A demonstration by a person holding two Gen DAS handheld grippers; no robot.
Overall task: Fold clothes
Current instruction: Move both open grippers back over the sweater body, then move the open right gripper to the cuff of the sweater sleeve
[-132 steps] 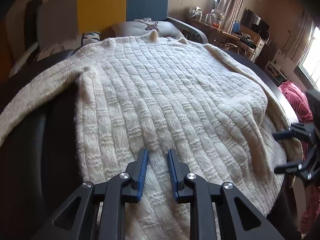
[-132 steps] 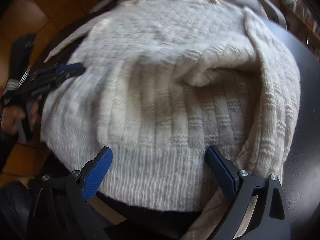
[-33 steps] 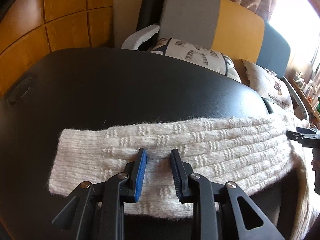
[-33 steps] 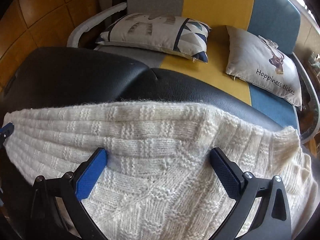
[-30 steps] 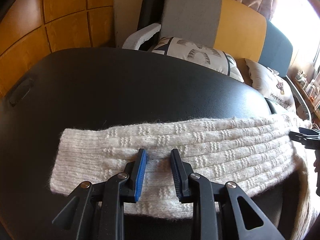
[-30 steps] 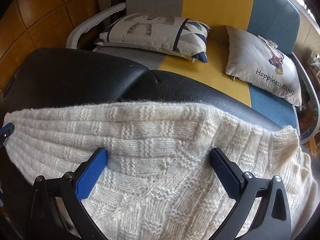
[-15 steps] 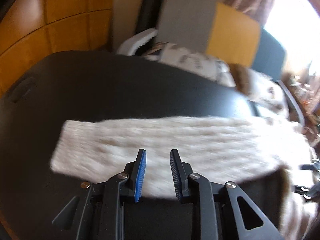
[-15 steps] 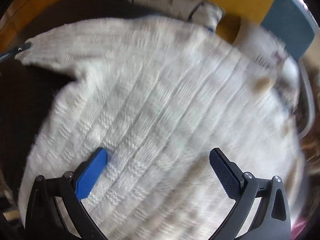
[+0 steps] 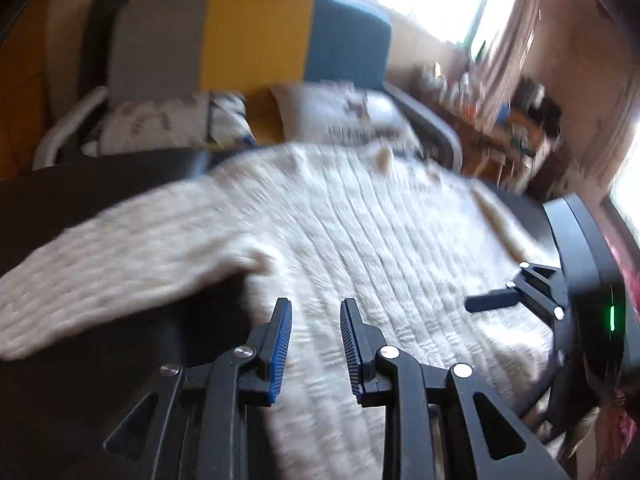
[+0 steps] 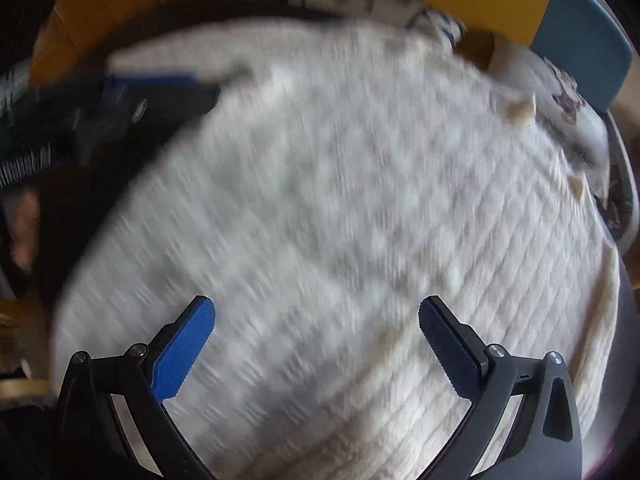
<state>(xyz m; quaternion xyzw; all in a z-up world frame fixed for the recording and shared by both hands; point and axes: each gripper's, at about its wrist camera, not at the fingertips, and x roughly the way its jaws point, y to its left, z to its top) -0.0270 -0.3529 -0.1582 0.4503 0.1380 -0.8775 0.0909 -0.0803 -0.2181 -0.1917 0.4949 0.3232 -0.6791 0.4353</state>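
Nearest in the left wrist view, the left gripper (image 9: 316, 320) shows its two blue-padded fingers (image 9: 280, 344) with a narrow gap between them, nothing caught in that gap; they hang over the near hem of a cream knitted sweater (image 9: 360, 240), close to where the body meets the sleeve. The sweater lies spread flat on a black counter (image 9: 80, 380), its ribbed body running away from the fingers toward the neckline at the far edge. Its sleeve (image 9: 112, 256) stretches out to the left across the dark surface, ending near the left border of the view. To the right, the right gripper (image 9: 496, 300) reaches in over the sweater's right part. In the right wrist view, the right gripper (image 10: 316, 320) has its fingers (image 10: 184, 348) spread wide apart and holds nothing; the sweater (image 10: 360, 200) fills the space beyond and between them, heavily blurred, so whether the pads touch the knit cannot be told. At the upper left of that view the left gripper (image 10: 152, 92) shows as a blurred dark and blue shape at the sweater's edge. Past the counter stands a sofa (image 9: 256, 40) with grey, yellow and blue back panels, and two printed cushions (image 9: 340, 112) rest on its seat just behind the sweater's neckline.
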